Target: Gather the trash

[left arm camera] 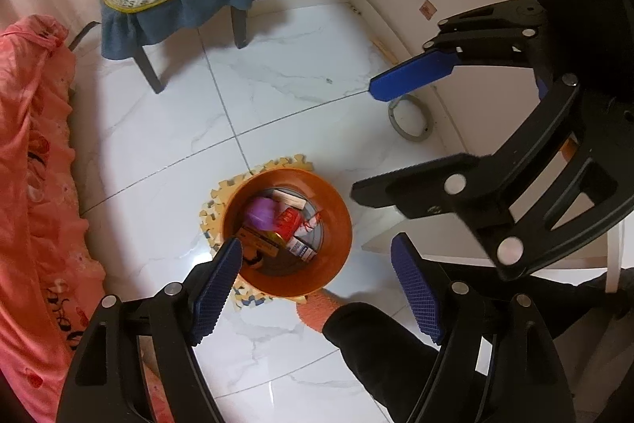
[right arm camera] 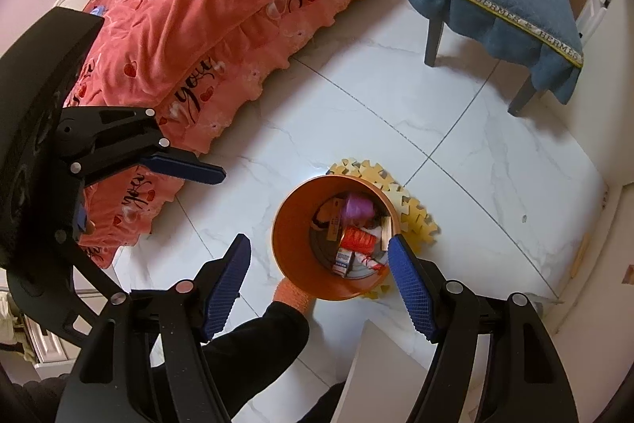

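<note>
Both grippers mine, held wide and empty: left gripper (left arm camera: 317, 288), right gripper (right arm camera: 319, 288), above orange trash bin (left arm camera: 337, 244) on yellow foam mat (right arm camera: 416, 221), floor; contents: purple item (left arm camera: 259, 211), red box (left arm camera: 288, 221), cartons.

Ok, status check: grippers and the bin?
Left gripper open, empty. Right gripper open, empty. Orange bin upright on foam mat, trash inside. Nothing blocking.

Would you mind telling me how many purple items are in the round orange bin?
1: a purple plastic item lies toward the back of the orange bin, beside a red carton. Others may be hidden beneath the pile.
</note>
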